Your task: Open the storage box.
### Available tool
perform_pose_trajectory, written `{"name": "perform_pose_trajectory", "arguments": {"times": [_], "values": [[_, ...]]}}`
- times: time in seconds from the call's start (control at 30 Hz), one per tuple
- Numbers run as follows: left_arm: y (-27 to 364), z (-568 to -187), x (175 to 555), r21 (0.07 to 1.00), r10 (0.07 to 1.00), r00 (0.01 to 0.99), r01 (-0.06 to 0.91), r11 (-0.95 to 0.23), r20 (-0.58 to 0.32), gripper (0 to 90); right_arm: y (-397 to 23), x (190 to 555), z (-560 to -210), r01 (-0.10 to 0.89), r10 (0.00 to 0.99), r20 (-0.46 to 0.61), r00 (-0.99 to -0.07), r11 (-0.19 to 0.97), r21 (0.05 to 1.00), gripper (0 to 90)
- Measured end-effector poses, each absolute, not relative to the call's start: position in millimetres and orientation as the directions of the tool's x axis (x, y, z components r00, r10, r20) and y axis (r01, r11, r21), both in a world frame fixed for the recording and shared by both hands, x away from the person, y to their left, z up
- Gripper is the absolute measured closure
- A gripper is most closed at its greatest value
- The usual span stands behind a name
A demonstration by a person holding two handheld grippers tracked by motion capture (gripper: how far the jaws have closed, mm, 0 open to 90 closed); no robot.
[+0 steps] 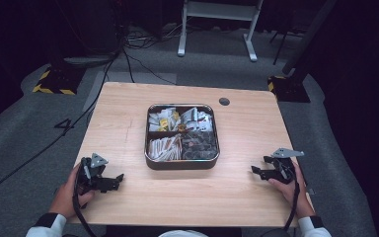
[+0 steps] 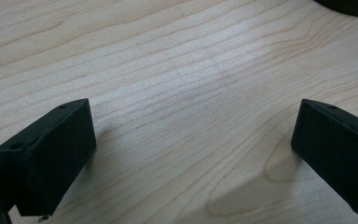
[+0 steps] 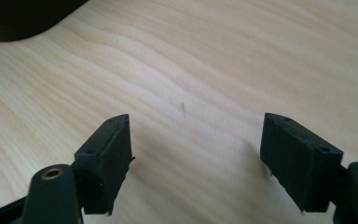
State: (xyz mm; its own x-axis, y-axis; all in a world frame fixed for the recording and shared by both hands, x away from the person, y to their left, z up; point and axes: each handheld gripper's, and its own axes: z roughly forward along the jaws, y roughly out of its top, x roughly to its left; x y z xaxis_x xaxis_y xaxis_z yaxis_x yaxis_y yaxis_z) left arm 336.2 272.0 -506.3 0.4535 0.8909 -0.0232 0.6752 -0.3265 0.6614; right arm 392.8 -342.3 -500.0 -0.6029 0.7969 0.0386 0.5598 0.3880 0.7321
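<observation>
A dark square tray with four compartments sits mid-table in the high view; white packets fill the two far ones and the near left one, and dark packets the near right one. My left gripper rests low at the table's near left, held by a hand, pointing right toward the tray. My right gripper rests at the near right, pointing left. In the left gripper view the left gripper stands open over bare wood. In the right gripper view the right gripper is open too, nothing between its fingers.
The wooden table has a round cable hole at its far right. A dark tray corner shows top right in the left gripper view, and another tray corner top left in the right gripper view. Cables and stand legs lie beyond the table.
</observation>
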Motion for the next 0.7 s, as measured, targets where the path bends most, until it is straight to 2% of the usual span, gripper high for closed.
{"name": "perform_pose_trajectory", "arguments": {"times": [0.7], "values": [[274.4,-506.1,334.8,0.659,0.888,0.460,0.676,-0.331,-0.026,0.1,-342.2,386.2,-502.5,0.543,0.806,-0.009,-0.592,0.407,0.734,22.1]]}}
